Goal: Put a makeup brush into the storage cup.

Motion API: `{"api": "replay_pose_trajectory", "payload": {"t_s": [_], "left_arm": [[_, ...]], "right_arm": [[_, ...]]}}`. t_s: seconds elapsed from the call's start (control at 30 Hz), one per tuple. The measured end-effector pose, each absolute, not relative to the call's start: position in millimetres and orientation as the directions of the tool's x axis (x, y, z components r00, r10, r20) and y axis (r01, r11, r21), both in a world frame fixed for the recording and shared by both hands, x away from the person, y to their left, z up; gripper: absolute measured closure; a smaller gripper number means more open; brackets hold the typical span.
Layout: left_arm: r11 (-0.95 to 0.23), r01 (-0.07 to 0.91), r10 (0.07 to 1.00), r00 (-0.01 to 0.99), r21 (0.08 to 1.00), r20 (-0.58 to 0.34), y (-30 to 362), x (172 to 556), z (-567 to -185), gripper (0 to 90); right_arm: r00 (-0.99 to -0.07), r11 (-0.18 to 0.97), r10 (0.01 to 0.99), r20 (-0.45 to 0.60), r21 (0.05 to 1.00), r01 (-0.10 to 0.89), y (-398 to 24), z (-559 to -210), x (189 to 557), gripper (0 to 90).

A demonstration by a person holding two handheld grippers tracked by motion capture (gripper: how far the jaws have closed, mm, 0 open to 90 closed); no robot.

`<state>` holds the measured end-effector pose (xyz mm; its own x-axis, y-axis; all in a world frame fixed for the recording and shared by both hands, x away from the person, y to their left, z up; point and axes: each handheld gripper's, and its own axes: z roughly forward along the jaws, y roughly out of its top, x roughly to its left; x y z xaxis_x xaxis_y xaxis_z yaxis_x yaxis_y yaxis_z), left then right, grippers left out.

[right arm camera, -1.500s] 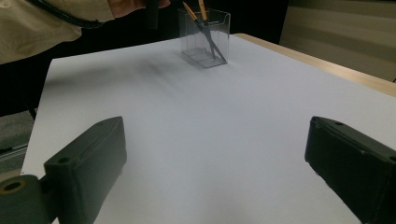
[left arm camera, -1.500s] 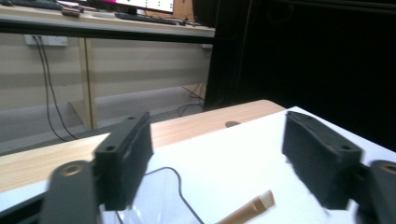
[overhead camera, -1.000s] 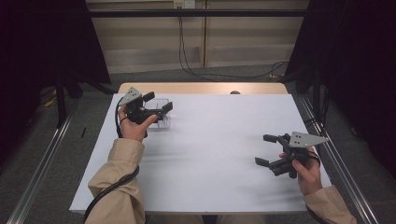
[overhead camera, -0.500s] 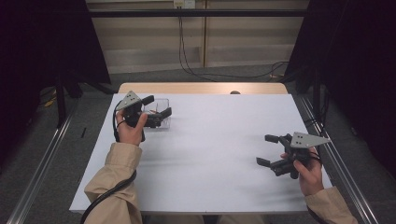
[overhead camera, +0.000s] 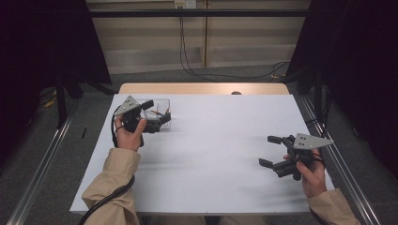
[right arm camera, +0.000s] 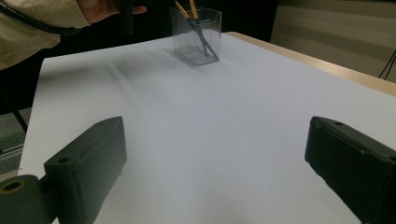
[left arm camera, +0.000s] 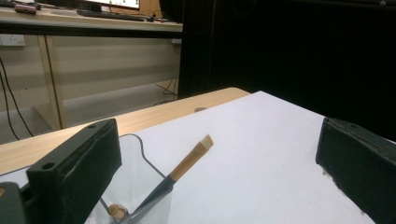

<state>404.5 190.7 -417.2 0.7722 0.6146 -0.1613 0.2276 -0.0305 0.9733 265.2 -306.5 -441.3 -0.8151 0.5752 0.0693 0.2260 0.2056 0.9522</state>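
A plain white sheet covers the table, whose pale wood shows as a light tan strip along the far edge. The left tongs and right tongs are matt black, each topped by a grey three-cornered plate. At the left tongs stands a clear, colourless plastic holder, its brushes showing dark handles, orange-brown ferrules and pale beige tips. The person's sleeves are khaki tan, with a black cable trailing over the left one. Beyond the table, the floor is dull grey, the wall panelling cream, and black curtains hang at both sides.
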Motion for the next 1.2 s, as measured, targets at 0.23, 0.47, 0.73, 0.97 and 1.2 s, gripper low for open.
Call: {"api": "replay_pose_trajectory", "payload": {"t_s": [0.23,0.47,0.73,0.97,1.2], "left_arm": [[-0.039,0.221,0.604,0.782,0.975,-0.153,193,397,-416,0.0],[-0.037,0.217,0.598,0.787,0.975,-0.152,199,387,-416,0.0],[-0.03,0.219,0.595,0.788,0.975,-0.159,204,376,-419,0.0],[-0.02,0.221,0.585,0.794,0.975,-0.168,207,368,-423,0.0],[-0.019,0.22,0.572,0.803,0.975,-0.169,209,360,-427,0.0]], "right_arm": [[-0.816,0.21,0.574,0.069,0.951,0.228,-306,-442,264,4.8],[-0.817,0.204,0.573,0.071,0.952,0.226,-306,-441,265,4.8],[-0.819,0.21,0.57,0.068,0.951,0.225,-304,-441,266,4.8],[-0.819,0.209,0.57,0.069,0.952,0.225,-304,-441,266,4.7],[-0.817,0.204,0.573,0.068,0.953,0.223,-304,-440,266,4.7]]}}
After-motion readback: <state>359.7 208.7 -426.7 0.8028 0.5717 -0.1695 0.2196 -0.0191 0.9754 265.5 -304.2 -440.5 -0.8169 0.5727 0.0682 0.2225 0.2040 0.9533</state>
